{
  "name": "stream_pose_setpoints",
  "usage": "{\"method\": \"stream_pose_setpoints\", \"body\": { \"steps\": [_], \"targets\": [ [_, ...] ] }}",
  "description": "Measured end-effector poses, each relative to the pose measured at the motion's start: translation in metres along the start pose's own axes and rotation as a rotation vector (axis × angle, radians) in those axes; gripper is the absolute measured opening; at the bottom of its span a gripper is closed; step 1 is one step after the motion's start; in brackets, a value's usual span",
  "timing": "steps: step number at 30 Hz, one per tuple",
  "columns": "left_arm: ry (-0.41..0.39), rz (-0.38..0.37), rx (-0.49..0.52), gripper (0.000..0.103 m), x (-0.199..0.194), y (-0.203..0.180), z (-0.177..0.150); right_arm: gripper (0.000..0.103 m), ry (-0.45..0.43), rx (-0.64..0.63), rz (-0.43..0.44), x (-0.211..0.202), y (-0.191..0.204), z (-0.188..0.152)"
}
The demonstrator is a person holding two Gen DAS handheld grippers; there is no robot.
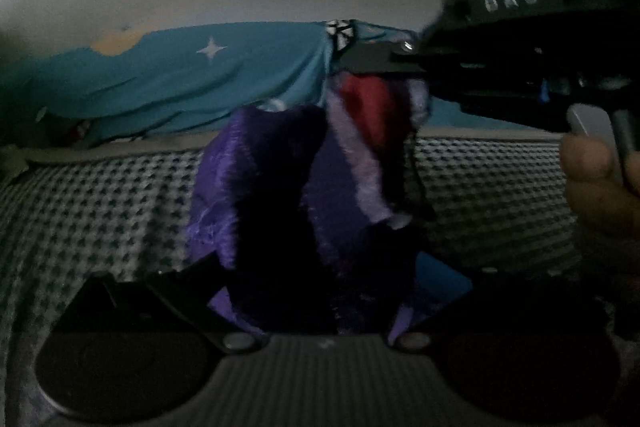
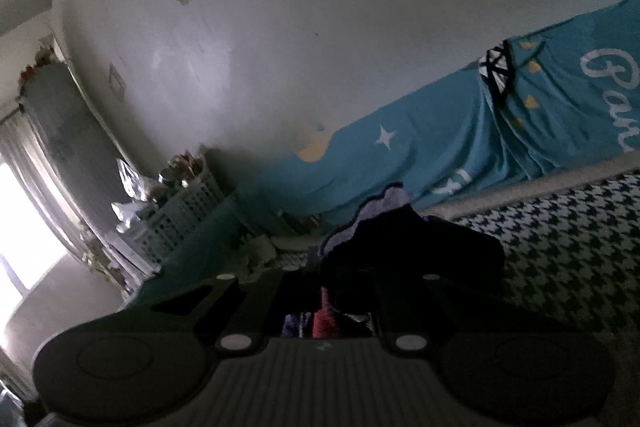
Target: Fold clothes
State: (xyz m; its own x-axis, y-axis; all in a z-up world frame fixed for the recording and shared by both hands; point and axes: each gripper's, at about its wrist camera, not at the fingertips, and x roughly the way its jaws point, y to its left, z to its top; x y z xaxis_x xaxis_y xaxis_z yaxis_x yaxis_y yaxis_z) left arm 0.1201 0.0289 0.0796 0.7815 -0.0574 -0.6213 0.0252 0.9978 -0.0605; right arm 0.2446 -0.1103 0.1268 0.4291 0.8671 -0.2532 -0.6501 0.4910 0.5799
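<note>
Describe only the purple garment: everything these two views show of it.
The purple garment looks like soft, slightly shiny fabric, dark violet with paler lilac bands and a red patch near the top. It hangs bunched and unfolded above the houndstooth bed cover. The right gripper pinches its top edge; its lower part runs between the left gripper's fingers. In the right wrist view it is a dark clump.

Garment (image 1: 280, 187) hangs above the mattress (image 1: 100, 207), sheet (image 1: 180, 83) behind
</note>
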Motion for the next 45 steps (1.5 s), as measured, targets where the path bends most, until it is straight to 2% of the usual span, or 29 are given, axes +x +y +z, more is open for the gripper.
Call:
{"method": "stream_pose_setpoints", "body": {
  "steps": [5, 12, 15, 19, 23, 27, 31, 35, 38, 45],
  "targets": [
    [-0.018, -0.057, -0.021, 0.103, 0.02, -0.007, 0.017, 0.009, -0.035, -0.042, 0.002, 0.001, 0.002, 0.016],
    [-0.029, -0.094, -0.059, 0.103, 0.056, -0.017, 0.042, 0.009, -0.051, -0.091, -0.051, 0.006, -0.007, 0.038],
    [-0.044, -0.094, -0.077, 0.103, 0.07, -0.021, 0.054, 0.009, -0.074, -0.068, -0.062, 0.005, -0.018, 0.049],
    [-0.053, -0.055, -0.091, 0.103, 0.092, -0.025, 0.066, 0.013, -0.101, -0.022, -0.101, 0.0, -0.036, 0.06],
    [-0.033, -0.003, -0.102, 0.103, 0.113, -0.022, 0.068, 0.026, -0.071, 0.021, -0.156, -0.001, -0.053, 0.062],
    [-0.019, 0.042, -0.1, 0.103, 0.125, -0.014, 0.059, 0.029, -0.047, 0.065, -0.189, -0.006, -0.069, 0.059],
    [-0.027, 0.041, -0.123, 0.103, 0.125, 0.0, 0.055, 0.039, -0.041, 0.065, -0.228, -0.016, -0.075, 0.053],
    [-0.027, 0.035, -0.192, 0.103, 0.121, 0.013, 0.055, 0.047, -0.012, 0.054, -0.255, -0.019, -0.08, 0.046],
    [-0.026, 0.039, -0.234, 0.103, 0.116, 0.02, 0.056, 0.05, 0.044, 0.039, -0.279, -0.014, -0.085, 0.036],
    [-0.016, 0.072, -0.309, 0.103, 0.113, 0.038, 0.055, 0.051, 0.184, 0.039, -0.315, 0.01, -0.1, 0.006]
  ]
}}
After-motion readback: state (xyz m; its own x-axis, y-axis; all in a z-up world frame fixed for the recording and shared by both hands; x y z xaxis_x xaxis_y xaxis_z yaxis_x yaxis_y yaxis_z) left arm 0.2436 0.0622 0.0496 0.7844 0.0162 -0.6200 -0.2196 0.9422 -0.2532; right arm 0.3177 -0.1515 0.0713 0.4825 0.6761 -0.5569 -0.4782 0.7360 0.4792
